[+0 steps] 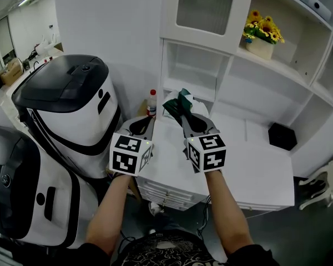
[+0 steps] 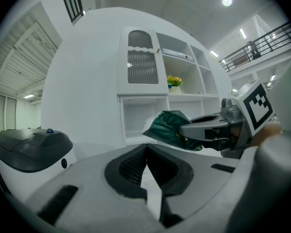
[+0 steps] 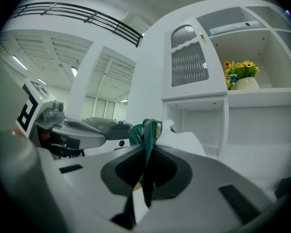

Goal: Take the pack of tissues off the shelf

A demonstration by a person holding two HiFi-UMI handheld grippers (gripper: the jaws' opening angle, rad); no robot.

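The R gripper (image 3: 148,152) has its fingers closed on the thin edge of the green-and-white soft plastic pack of tissues (image 3: 146,129). The pack is held up in front of the lower open compartment of the white shelf unit (image 1: 195,65), over the white bench (image 1: 255,168). The L gripper (image 2: 146,148) is just beside, fingers closed together w/ nothing between. A small white bottle w/ red cap (image 1: 151,103) stands near the pack.

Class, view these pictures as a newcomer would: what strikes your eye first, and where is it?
The green pack of tissues stands out, pinched in the right gripper before the white shelf. Yellow flowers brighten an upper compartment, and two bulky black-and-white machines fill the left.
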